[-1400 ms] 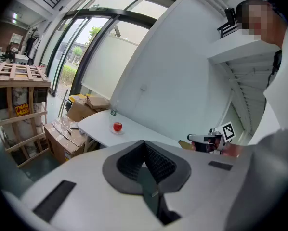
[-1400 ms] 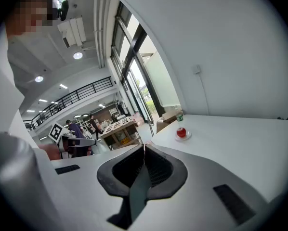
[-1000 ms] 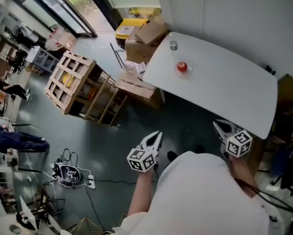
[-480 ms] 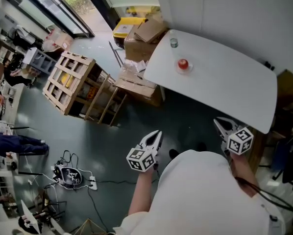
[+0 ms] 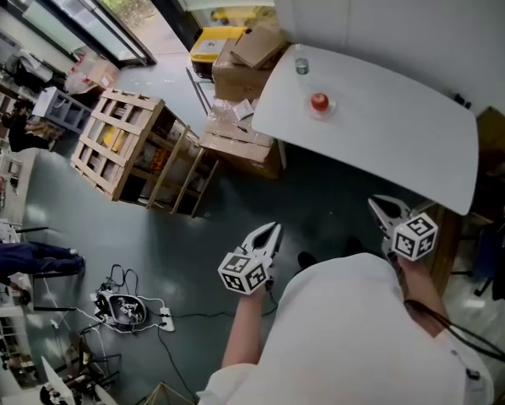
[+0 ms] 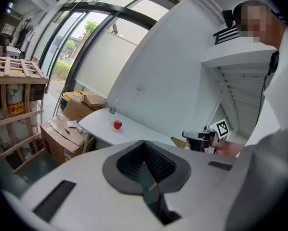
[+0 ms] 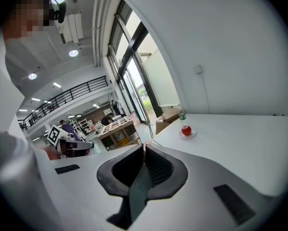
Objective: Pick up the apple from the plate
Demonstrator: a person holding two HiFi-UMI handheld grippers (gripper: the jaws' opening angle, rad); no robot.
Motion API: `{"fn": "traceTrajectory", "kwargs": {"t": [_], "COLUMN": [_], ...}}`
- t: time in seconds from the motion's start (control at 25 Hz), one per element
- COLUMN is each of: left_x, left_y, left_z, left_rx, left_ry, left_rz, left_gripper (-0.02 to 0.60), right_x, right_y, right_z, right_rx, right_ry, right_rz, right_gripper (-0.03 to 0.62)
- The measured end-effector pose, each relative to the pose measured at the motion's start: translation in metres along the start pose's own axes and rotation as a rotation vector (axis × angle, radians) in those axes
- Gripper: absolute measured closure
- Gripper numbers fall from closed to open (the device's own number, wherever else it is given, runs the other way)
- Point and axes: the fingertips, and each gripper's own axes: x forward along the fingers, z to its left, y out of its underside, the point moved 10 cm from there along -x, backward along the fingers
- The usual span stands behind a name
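A red apple (image 5: 319,101) sits on a small clear plate (image 5: 327,112) near the far left end of a white table (image 5: 404,133). It also shows small and distant as the apple (image 6: 117,124) in the left gripper view and the apple (image 7: 186,130) in the right gripper view. My left gripper (image 5: 270,234) is shut and empty, over the grey floor well short of the table. My right gripper (image 5: 386,208) is shut and empty too, beside the table's near right corner. Both grippers are far from the apple.
A small glass jar (image 5: 301,66) stands near the table's far left edge. Cardboard boxes (image 5: 240,66) and wooden crates (image 5: 122,146) crowd the floor left of the table. Cables and a power strip (image 5: 126,310) lie on the floor at lower left. People stand far left.
The table and apple have shifted slightly right and up in the head view as I moved along. Both grippers stay shut and keep their pose in front of me.
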Motion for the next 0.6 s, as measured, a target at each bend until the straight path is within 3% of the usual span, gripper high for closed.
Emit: {"fn": "traceTrajectory", "kwargs": {"t": [0.6], "left_x": [-0.004], "left_y": [-0.009], "left_z": [0.03], "left_rx": [-0.028], "left_ry": [0.016], "left_rz": [-0.012], "left_gripper": [0.58], "right_x": [0.024], "right_y": [-0.004], "right_z": [0.011], "right_rx": [0.002], "right_ry": [-0.006], "right_rz": [0.023], "right_gripper": [0.556]}}
